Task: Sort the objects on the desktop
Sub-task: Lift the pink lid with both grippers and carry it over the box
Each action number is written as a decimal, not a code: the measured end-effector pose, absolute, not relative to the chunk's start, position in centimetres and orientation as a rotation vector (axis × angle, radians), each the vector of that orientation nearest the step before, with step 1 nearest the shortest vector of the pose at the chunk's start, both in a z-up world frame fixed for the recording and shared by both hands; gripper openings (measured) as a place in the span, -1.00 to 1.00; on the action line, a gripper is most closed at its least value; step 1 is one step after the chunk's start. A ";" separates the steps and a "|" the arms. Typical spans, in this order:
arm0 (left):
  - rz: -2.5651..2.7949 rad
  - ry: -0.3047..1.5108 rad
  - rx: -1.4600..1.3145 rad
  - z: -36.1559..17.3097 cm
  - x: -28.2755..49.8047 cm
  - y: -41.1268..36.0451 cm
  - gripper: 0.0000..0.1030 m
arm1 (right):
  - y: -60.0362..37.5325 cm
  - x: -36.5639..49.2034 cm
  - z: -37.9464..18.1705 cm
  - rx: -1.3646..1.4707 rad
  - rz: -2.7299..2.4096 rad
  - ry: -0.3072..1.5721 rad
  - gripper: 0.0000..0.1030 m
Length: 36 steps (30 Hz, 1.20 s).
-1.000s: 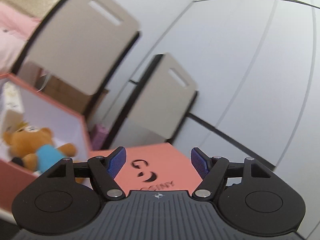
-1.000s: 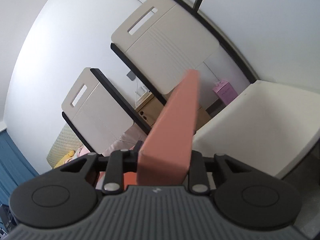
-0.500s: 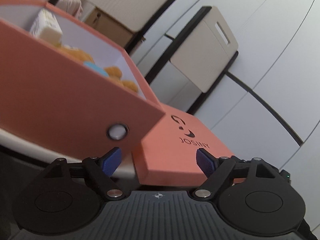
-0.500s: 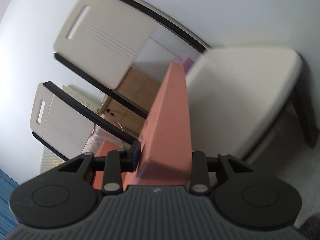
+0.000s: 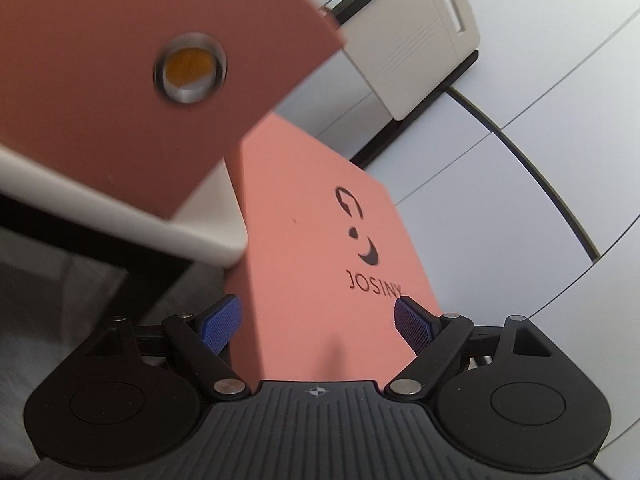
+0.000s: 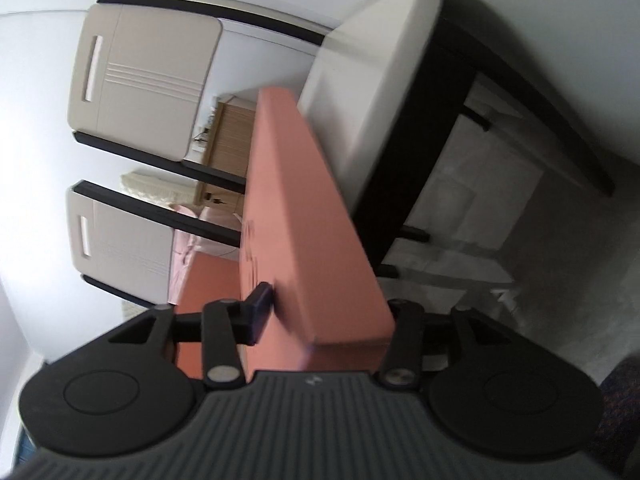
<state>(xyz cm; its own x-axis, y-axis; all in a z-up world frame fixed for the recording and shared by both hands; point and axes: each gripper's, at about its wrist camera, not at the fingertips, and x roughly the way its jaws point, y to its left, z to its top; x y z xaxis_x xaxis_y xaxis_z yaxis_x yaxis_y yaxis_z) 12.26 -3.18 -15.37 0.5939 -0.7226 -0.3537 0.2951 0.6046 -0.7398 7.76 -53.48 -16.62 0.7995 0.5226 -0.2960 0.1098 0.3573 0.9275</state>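
Presently, item: flat salmon-pink cardboard box lid printed JOSINY (image 5: pixel 320 240), lying between the left gripper (image 5: pixel 318 322) fingers, which are standing spread and apart from it. The right gripper (image 6: pixel 326 312) fingers are clenching its rim (image 6: pixel 304 216) edge-on. Probably light, stiff, crushable at the walls; gripping near a corner seems best. The matching salmon-pink storage box with metal grommet (image 5: pixel 132 76) is sitting beyond the left fingers on the white tabletop (image 5: pixel 208 240); its contents are hidden, and the right inner pad is obscured.

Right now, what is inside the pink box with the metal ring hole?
Through the ring hole of the pink box, only an orange-brown patch shows. The wall covers the rest of the inside, and the box's open top is out of view.
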 end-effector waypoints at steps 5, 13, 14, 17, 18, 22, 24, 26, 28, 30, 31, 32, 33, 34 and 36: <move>-0.615 0.732 -0.675 -17.4 12.6 -3.5 0.68 | -53.3 8.2 -16.8 1.167 0.282 0.596 -0.02; -0.625 0.782 -0.758 -20.9 13.7 -3.3 0.74 | -53.8 8.3 -17.6 1.189 0.293 0.582 0.03; -0.623 0.788 -0.751 -21.3 13.6 -3.5 0.74 | -53.8 8.3 -17.5 1.180 0.282 0.578 0.09; -0.662 0.800 -0.786 -22.4 13.6 -3.9 0.74 | -54.2 7.8 -17.1 1.154 0.200 0.523 0.68; -0.675 0.799 -0.812 -22.6 13.6 -3.9 0.74 | -54.5 7.6 -17.0 1.153 0.182 0.500 0.81; -0.731 0.776 -0.885 -23.0 13.7 -3.8 0.62 | -54.6 8.0 -16.2 1.100 0.205 0.461 0.75; -0.735 0.776 -0.870 -22.5 13.7 -3.7 0.58 | -54.0 8.4 -15.7 1.043 0.229 0.473 0.56; -0.730 0.743 -0.863 -22.0 13.3 -3.4 0.53 | -53.2 8.8 -15.2 0.996 0.222 0.500 0.24; -0.735 0.708 -0.844 -21.1 13.0 -3.1 0.52 | -52.8 8.9 -14.5 0.963 0.207 0.514 0.09; -0.747 0.672 -0.813 -19.7 12.6 -2.9 0.46 | -52.9 8.6 -13.7 0.962 0.217 0.493 0.02; -0.760 0.646 -0.793 -18.8 12.4 -2.8 0.46 | -53.0 8.4 -13.2 0.958 0.223 0.479 0.00; -0.773 0.621 -0.782 -17.9 12.1 -2.8 0.46 | -53.0 8.1 -12.5 0.949 0.231 0.461 0.00; -0.786 0.597 -0.786 -17.1 11.9 -2.7 0.46 | -53.0 7.8 -11.7 0.938 0.240 0.440 0.00; -0.798 0.583 -0.790 -16.4 11.7 -2.5 0.46 | -53.0 7.4 -10.8 0.926 0.250 0.417 0.00; -0.817 0.572 -0.776 -15.2 11.5 -2.3 0.46 | -53.0 6.4 -9.0 0.902 0.259 0.376 0.02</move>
<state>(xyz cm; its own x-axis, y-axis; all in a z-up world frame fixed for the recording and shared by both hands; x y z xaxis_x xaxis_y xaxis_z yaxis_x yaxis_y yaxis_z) 11.47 -2.33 -15.24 0.5654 -0.8102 -0.1548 0.4222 0.4455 -0.7895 6.43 -52.98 -8.98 0.9042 0.3730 -0.2082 -0.0614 0.5957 0.8008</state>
